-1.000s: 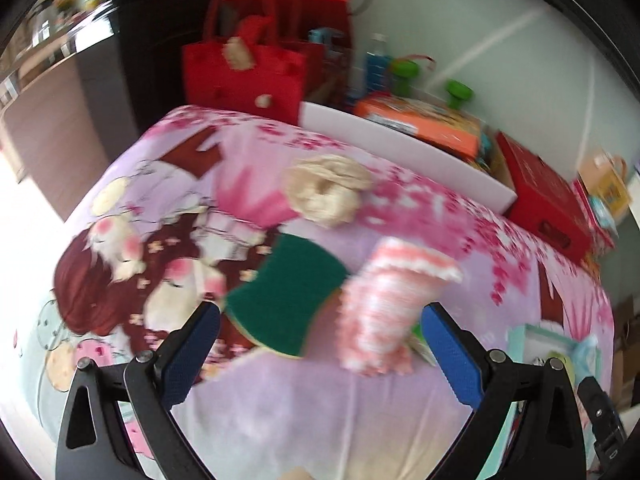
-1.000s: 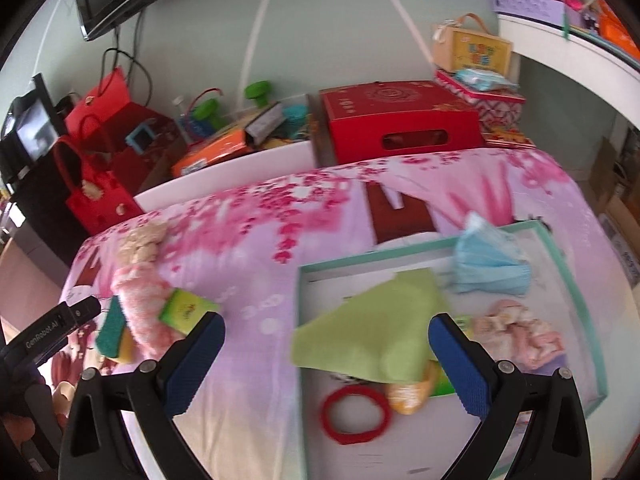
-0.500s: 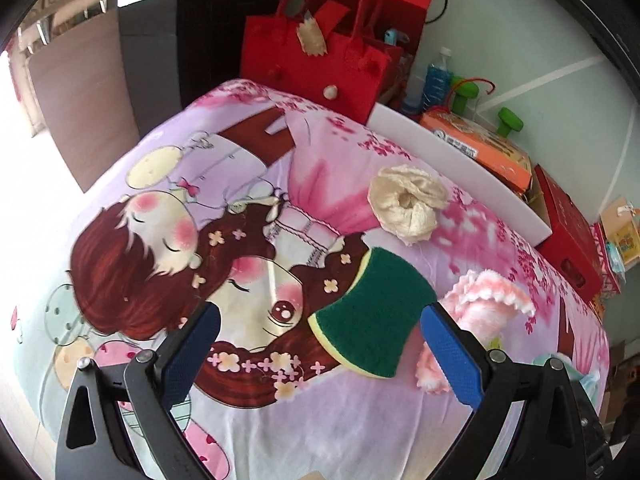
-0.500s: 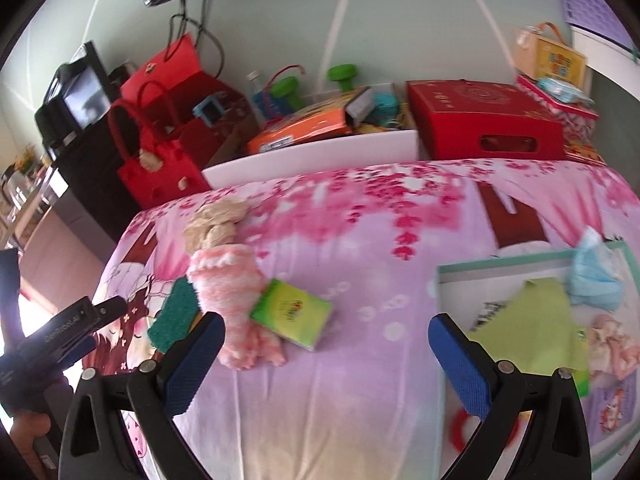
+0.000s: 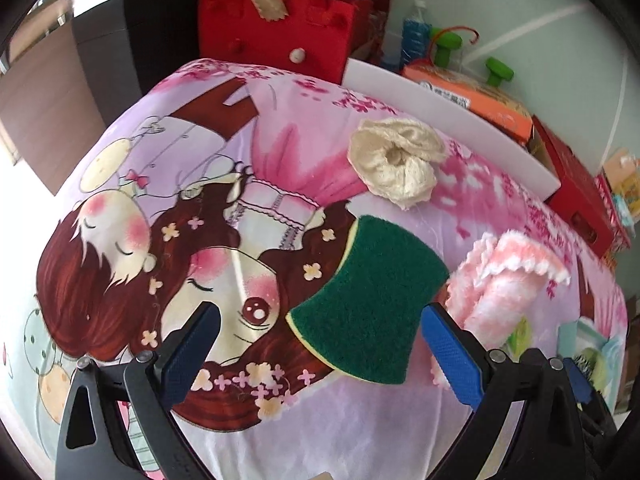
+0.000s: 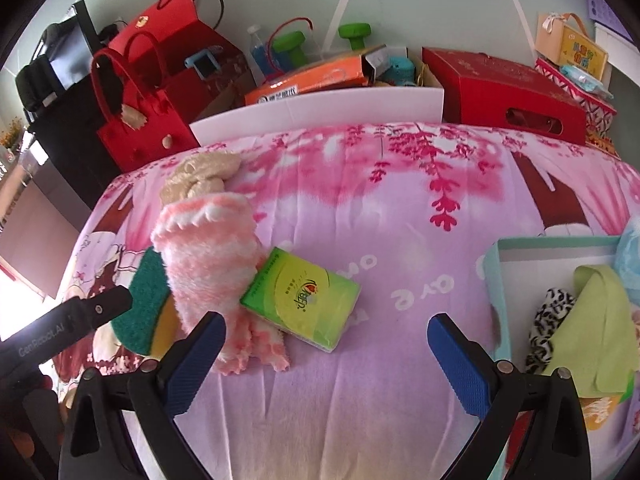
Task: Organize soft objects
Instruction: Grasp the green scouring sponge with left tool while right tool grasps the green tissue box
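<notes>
A green-and-yellow sponge [image 5: 370, 300] lies on the printed cloth just ahead of my open left gripper [image 5: 318, 326], nearer its right finger. Beyond it sits a cream knitted cloth [image 5: 396, 166], and to the right a rolled pink fluffy towel [image 5: 504, 292]. In the right wrist view the pink towel [image 6: 210, 256] leans over the sponge [image 6: 146, 304], with a green tissue pack [image 6: 302, 300] beside it. My right gripper [image 6: 326, 334] is open just behind the tissue pack, empty. A teal-rimmed tray [image 6: 494, 280] at the right holds a lime cloth [image 6: 596, 328], a zebra-print piece [image 6: 548, 328] and a blue mask [image 6: 630, 256].
A red felt bag [image 5: 276, 28], a white board [image 6: 320, 110], an orange box [image 6: 308, 82], green dumbbells [image 6: 290, 42] and a red gift box [image 6: 504, 92] crowd the far edge. The left gripper's body [image 6: 68, 328] shows at the lower left of the right wrist view.
The left gripper has swung left and closed in on the sponge. The right gripper has swung left from over the tray to the tissue pack and pink towel.
</notes>
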A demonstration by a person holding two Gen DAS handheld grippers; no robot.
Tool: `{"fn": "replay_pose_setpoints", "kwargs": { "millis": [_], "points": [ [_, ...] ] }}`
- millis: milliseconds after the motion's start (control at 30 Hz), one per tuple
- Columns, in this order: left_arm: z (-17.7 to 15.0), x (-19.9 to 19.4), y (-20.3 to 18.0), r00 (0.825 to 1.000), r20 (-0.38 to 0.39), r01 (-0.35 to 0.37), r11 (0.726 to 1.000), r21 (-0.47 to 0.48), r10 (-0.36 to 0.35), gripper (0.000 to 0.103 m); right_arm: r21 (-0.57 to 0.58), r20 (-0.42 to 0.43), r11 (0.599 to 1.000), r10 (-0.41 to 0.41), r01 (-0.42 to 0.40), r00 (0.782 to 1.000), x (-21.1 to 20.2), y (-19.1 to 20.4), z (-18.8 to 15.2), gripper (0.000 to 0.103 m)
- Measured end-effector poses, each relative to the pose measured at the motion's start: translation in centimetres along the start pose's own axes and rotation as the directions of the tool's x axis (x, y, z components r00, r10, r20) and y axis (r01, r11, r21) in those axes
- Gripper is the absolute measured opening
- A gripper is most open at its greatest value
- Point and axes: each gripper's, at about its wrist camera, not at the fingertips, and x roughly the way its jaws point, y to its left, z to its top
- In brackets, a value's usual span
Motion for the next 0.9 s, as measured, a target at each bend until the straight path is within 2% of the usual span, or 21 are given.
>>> {"fn": "replay_pose_setpoints", "kwargs": {
  "millis": [200, 267, 367, 567, 900],
  "points": [
    [-0.1, 1.5, -1.1, 0.999, -0.035, -0.004, 0.998, 0.062, 0.006, 0.100, -0.005, -0.009, 1.000, -0.007, 0.007, 1.000, 0.7, 0.3, -0.1, 0.102],
    [-0.2, 2.0, -1.2, 0.999, -0.039, -0.022, 0.997, 0.069, 0.025, 0.100, -0.008, -0.008, 1.000, -0.007, 0.007, 1.000, 0.9, 0.4, -0.1, 0.102],
    [-0.2, 2.4, -1.3, 0.999, -0.046, -0.006, 0.998, 0.066, 0.009, 0.100, -0.002, -0.010, 1.000, -0.010, 0.010, 1.000, 1.3, 0.4, -0.1, 0.102],
    [-0.4, 2.7, -2.4, 0.998, -0.056, -0.026, 0.991, 0.135, 0.034, 0.099, 0.029, -0.019, 1.000, 0.005, -0.005, 1.000, 2.2, 0.0, -0.1, 0.099],
    [-0.5, 3.1, -1.6, 0.997, -0.073, -0.033, 0.995, 0.092, 0.040, 0.099, 0.050, -0.021, 0.998, 0.035, -0.034, 0.999, 3.2, 0.3, -0.1, 0.095]
  ]
}}
